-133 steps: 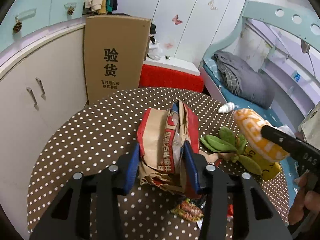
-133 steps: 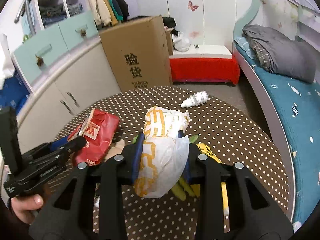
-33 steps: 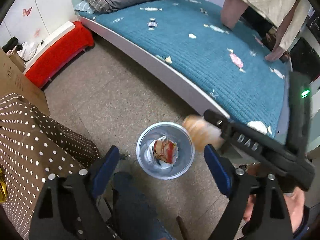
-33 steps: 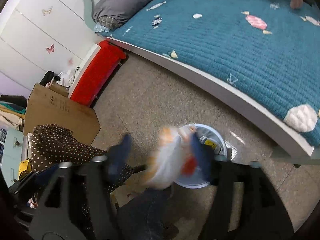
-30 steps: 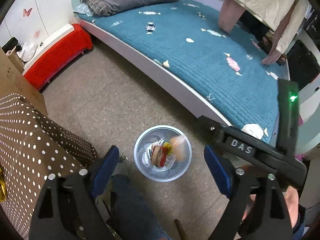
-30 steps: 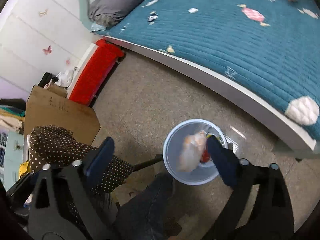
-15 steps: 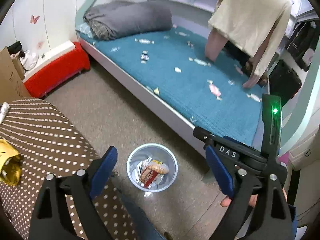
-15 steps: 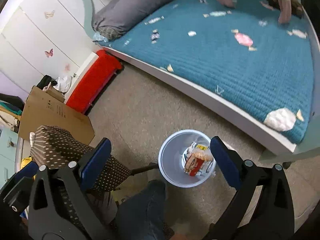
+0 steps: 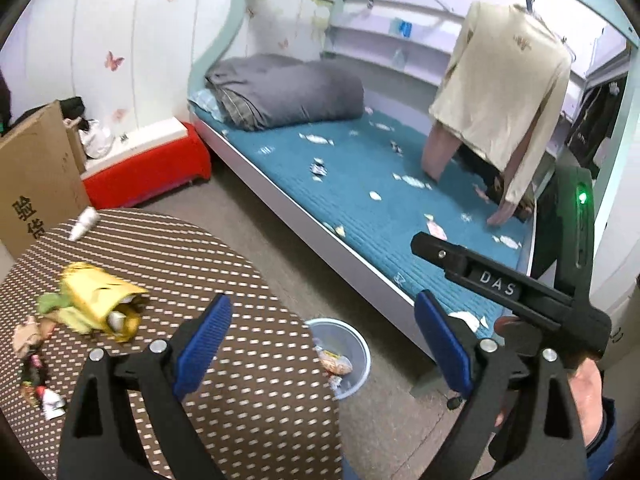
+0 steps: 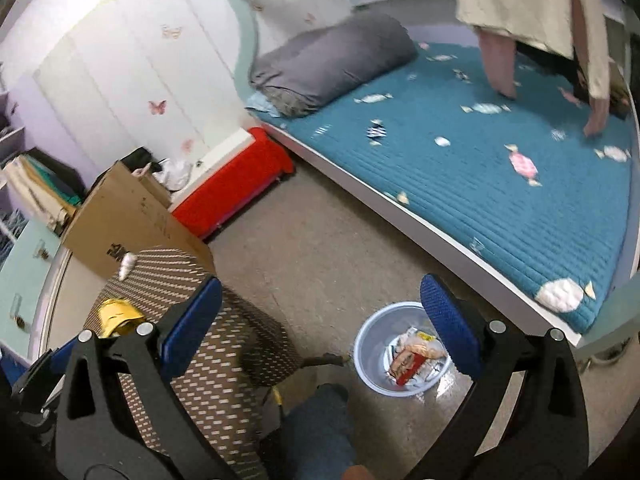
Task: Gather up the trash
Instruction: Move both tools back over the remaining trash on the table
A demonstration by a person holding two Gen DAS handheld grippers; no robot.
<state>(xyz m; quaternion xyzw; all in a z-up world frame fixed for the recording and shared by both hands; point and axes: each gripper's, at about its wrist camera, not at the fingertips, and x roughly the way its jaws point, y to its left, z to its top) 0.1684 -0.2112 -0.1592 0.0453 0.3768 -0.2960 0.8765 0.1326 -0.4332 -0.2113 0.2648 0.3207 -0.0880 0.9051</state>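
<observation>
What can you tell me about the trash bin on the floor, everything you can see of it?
The trash bin is a small, round, pale blue tub that looks like translucent plastic. It stands upright and open on the speckled floor, between the polka-dot table and the bed frame, touching neither. Inside lie crumpled wrappers, red, white and orange. Nothing grips it.

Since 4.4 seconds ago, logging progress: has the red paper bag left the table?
Yes. The red paper bag now lies in the bin on the floor beside the dotted table.
</observation>
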